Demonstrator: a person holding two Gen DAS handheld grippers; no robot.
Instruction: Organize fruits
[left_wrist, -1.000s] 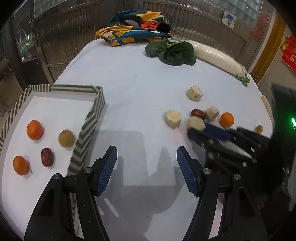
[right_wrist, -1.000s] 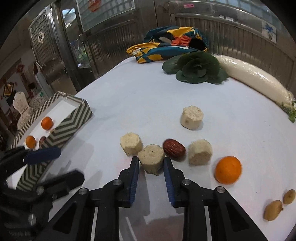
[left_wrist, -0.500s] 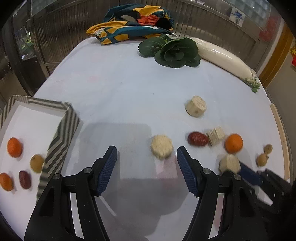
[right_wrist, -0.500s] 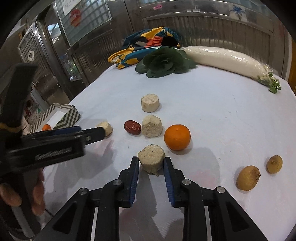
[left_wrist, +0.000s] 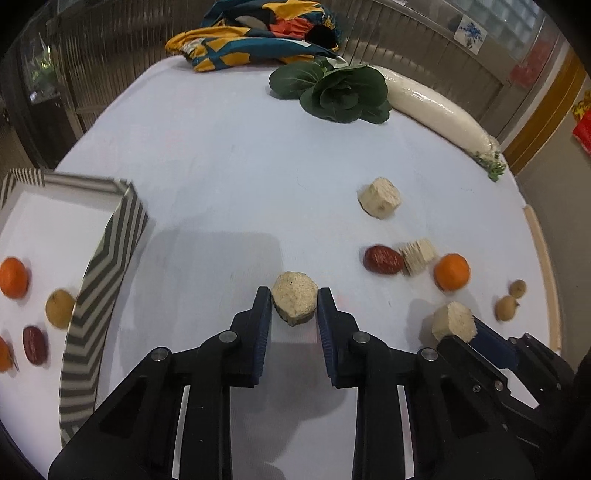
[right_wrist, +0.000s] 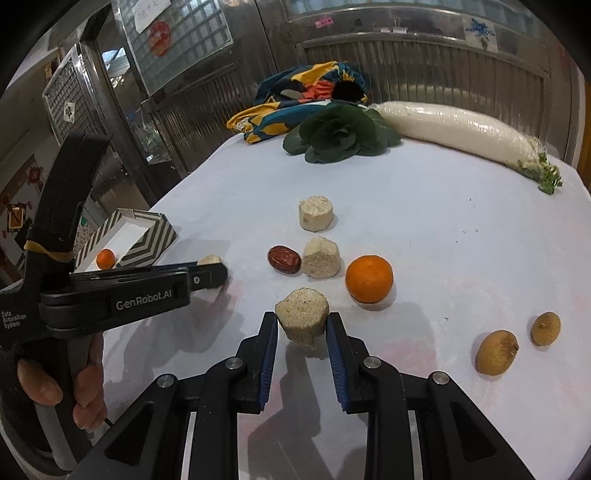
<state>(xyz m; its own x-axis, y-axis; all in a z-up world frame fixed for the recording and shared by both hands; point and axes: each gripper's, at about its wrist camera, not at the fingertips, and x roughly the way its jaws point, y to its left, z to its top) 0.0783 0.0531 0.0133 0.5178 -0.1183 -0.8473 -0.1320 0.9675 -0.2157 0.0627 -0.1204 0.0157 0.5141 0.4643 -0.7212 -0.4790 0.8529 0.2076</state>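
Observation:
My left gripper is closing on a beige chunk that rests on the white cloth, and its blue pads press both sides. In the right wrist view that gripper shows from the side. My right gripper is shut on another beige chunk, also seen in the left wrist view. A striped tray at the left holds oranges, a longan and a red date. Loose on the cloth lie a red date, an orange, two beige chunks and two longans.
At the far end of the table lie a leafy green, a long white radish and a colourful cloth bundle. A person's hand grips the left tool's handle. The table's right edge runs close to the longans.
My left gripper moved right, away from the tray, to a beige chunk and shut on it. My right gripper carried its chunk out of the cluster, toward the near right.

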